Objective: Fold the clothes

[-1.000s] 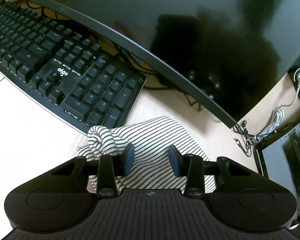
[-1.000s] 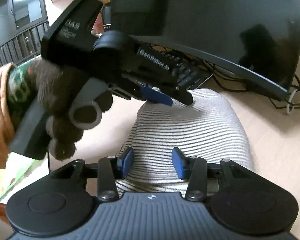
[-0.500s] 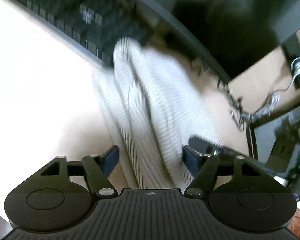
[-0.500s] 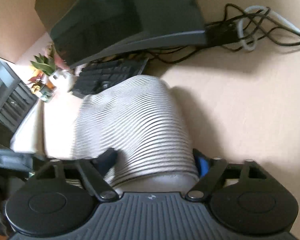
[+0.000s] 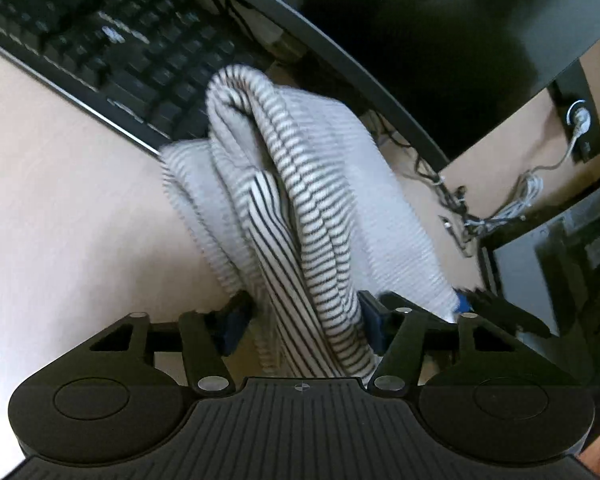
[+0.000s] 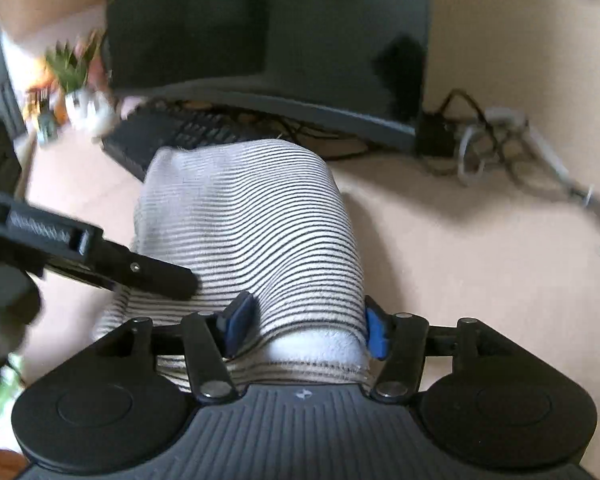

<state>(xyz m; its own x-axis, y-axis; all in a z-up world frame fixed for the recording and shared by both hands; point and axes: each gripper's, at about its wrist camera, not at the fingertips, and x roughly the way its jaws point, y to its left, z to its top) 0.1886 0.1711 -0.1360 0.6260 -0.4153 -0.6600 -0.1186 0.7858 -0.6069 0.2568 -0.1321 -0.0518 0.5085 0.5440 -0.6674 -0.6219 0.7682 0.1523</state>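
A white garment with thin black stripes (image 5: 296,200) lies bunched in thick folds on the light desk, its far end against the keyboard. My left gripper (image 5: 302,326) has its blue pads on both sides of the near end of the striped garment and is shut on it. In the right wrist view the same striped garment (image 6: 252,232) is a rounded bundle. My right gripper (image 6: 306,330) is shut on its near folded edge. The left gripper's finger (image 6: 140,272) reaches in from the left and touches the bundle.
A black keyboard (image 5: 100,48) lies at the far left, a dark monitor (image 5: 440,28) stands behind the garment. Tangled cables (image 6: 500,148) lie at the right on the desk (image 6: 480,280). A potted plant (image 6: 72,68) stands at the far left.
Both grippers have closed from open onto the near end of the garment. The cloth has been gathered into a taller bundle. Both views have swung round since a second ago.
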